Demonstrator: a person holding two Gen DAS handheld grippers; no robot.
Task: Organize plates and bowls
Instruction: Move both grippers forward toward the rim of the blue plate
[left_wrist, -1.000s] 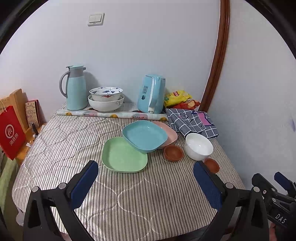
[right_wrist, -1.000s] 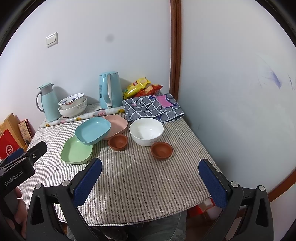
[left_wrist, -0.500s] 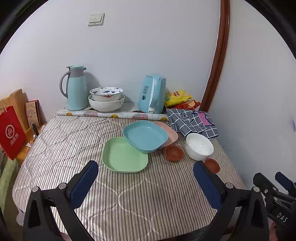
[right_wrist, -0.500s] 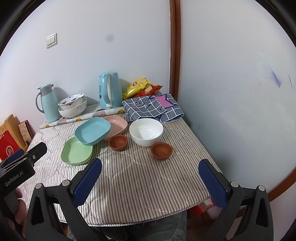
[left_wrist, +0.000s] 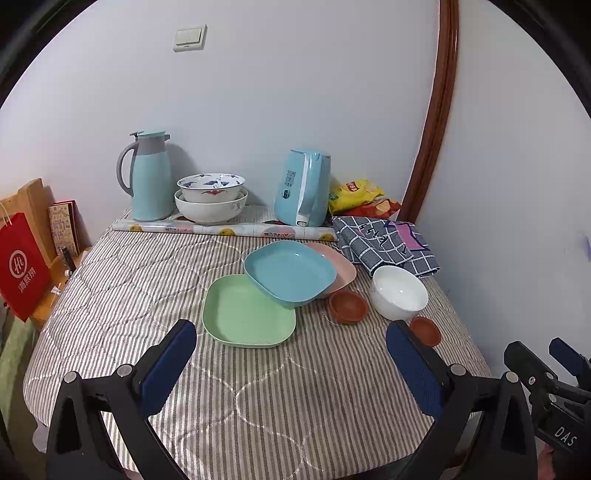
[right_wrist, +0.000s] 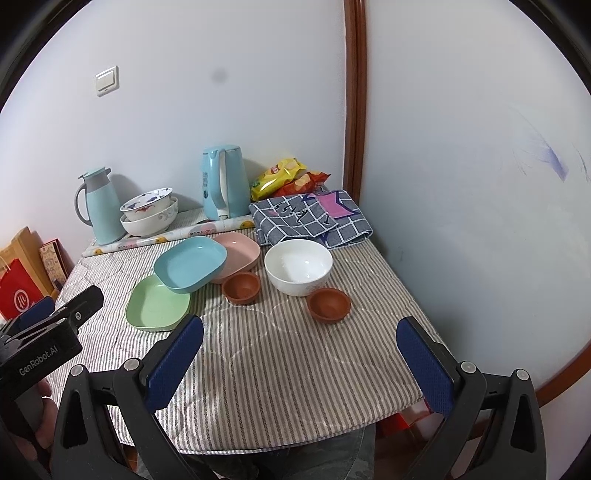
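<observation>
evidently nothing is sorted yet: the blue plate (left_wrist: 290, 271) is propped on the green plate (left_wrist: 247, 312) and pink plate (left_wrist: 338, 262) mid-counter (left_wrist: 258, 398), bowls scattered beside; the left gripper (left_wrist: 290, 360) and right gripper (right_wrist: 299, 356) are held wide, empty.

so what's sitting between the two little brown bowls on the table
The white bowl sits partly between the two brown bowls, set slightly toward the wall; the right wrist view shows it best.

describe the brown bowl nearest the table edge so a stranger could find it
On the striped tablecloth, find the white bowl. The small brown bowl sits just in front of it, toward the wall side; its twin sits beside the pink plate.
</observation>
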